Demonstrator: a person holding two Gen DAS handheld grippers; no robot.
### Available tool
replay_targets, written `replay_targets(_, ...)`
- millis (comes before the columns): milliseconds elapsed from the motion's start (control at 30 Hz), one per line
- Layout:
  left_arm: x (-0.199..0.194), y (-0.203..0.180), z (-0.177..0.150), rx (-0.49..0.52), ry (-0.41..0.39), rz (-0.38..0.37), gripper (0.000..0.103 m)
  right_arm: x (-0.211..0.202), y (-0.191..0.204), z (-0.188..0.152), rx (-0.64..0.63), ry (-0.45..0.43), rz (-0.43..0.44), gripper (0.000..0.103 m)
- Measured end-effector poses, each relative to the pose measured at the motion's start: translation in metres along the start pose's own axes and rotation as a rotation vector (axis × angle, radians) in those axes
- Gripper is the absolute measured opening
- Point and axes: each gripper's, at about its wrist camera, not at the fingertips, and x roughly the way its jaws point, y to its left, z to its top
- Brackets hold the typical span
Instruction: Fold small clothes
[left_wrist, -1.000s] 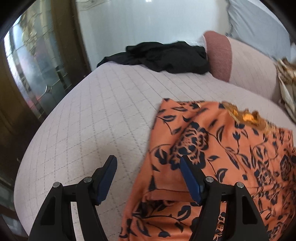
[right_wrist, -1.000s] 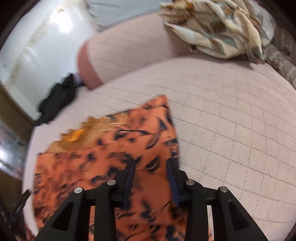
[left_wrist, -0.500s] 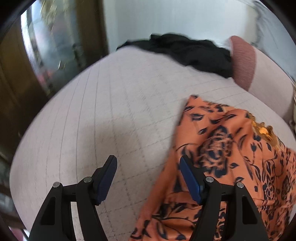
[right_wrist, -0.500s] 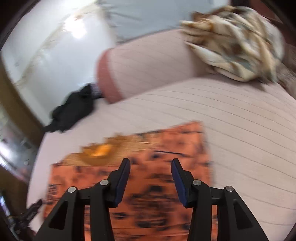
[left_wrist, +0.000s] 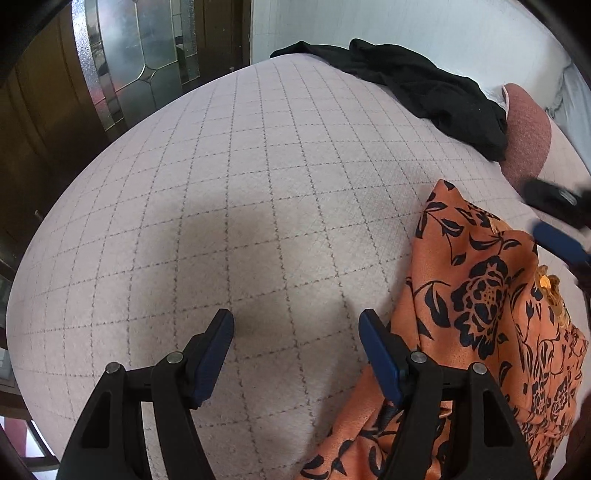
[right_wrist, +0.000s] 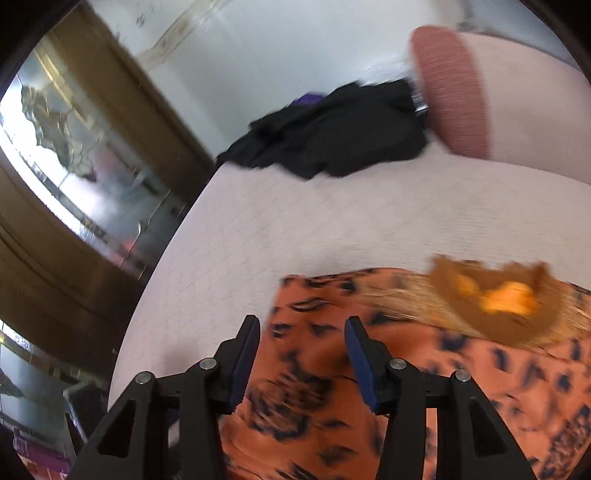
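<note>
Pinkish bed cover (left_wrist: 258, 206) with a thin grey grid pattern takes up most of both views, and the orange garment (left_wrist: 480, 314) lies on it, off to the right in the left wrist view. It's bright orange with dark navy flowers and leaves, plus a golden-brown embroidered patch (right_wrist: 495, 295) near its top edge. The cloth looks rumpled along its left side, with one corner poking up toward the pillow end. The right wrist view is pretty blurred, so the finer print is hard to read there.

Left tool (left_wrist: 295, 350) has its jaws spread wide over bare cover, right beside the garment's edge, nothing between them. Right tool (right_wrist: 301, 350) is over the garment's left part, its jaws have just been opening, and they pinch nothing.

Farther back there's a black garment (left_wrist: 424, 92) bunched against a reddish bolster (left_wrist: 524, 133), and a wooden door with leaded glass (left_wrist: 140, 55).
</note>
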Motion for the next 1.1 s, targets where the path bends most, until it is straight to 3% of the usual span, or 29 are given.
replay_targets(100,0.001,0.003,0.002,-0.014,0.007,-0.011,0.071,0.027,0.011,0.006,0.01,0.064,-0.001,0.052)
replay_targets(333,-0.003,0.017,0.005,-0.04,0.029,-0.043,0.071,0.068,0.015,0.019,-0.053,0.091,-0.168,0.052)
replay_targets(500,-0.003,0.019,0.004,-0.031,0.029,-0.036,0.071,0.09,0.01,0.025,-0.107,0.137,-0.233,0.052)
replay_targets(667,-0.003,0.018,0.006,-0.041,0.035,-0.041,0.071,0.098,0.01,0.018,-0.121,0.179,-0.161,0.05)
replay_targets(733,-0.003,0.02,0.007,-0.052,0.037,-0.042,0.071,0.094,0.015,0.016,-0.149,0.175,-0.139,0.029)
replay_targets(767,-0.004,0.023,0.007,-0.056,0.037,-0.041,0.071,0.092,0.017,0.015,-0.162,0.171,-0.144,0.026)
replay_targets(800,-0.004,0.024,0.008,-0.058,0.037,-0.041,0.071,0.09,0.018,0.015,-0.164,0.165,-0.134,0.014)
replay_targets(833,-0.005,0.024,0.007,-0.058,0.037,-0.041,0.071,0.087,0.019,0.015,-0.153,0.161,-0.108,0.01)
replay_targets(933,-0.006,0.026,0.006,-0.062,0.036,-0.041,0.071,0.076,0.026,0.019,-0.126,0.123,-0.028,0.01)
replay_targets(1100,-0.008,0.029,0.005,-0.073,0.034,-0.041,0.071,0.077,0.032,0.023,-0.09,0.104,0.027,0.01)
